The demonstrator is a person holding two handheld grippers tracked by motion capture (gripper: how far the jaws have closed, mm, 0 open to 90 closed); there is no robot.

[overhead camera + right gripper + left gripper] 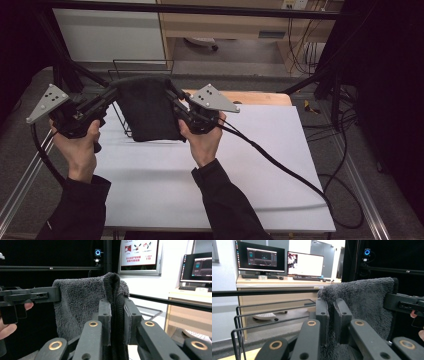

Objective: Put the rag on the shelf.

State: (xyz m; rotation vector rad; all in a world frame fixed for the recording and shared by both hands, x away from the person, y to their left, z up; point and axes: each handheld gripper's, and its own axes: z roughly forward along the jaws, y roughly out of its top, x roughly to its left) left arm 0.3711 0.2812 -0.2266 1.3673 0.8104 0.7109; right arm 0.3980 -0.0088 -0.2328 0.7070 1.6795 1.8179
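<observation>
Dark grey towel (149, 114) hangs above the white table (240, 175), its top corners pinched in the closed jaws of the left gripper (114, 91) and right gripper (172, 94).

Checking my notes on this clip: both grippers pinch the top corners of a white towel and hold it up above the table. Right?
Not quite: the towel is dark grey, not white, as the high view shows. The rest holds: the left gripper and the right gripper each have their jaws closed on a top corner, and it hangs above the table.
</observation>
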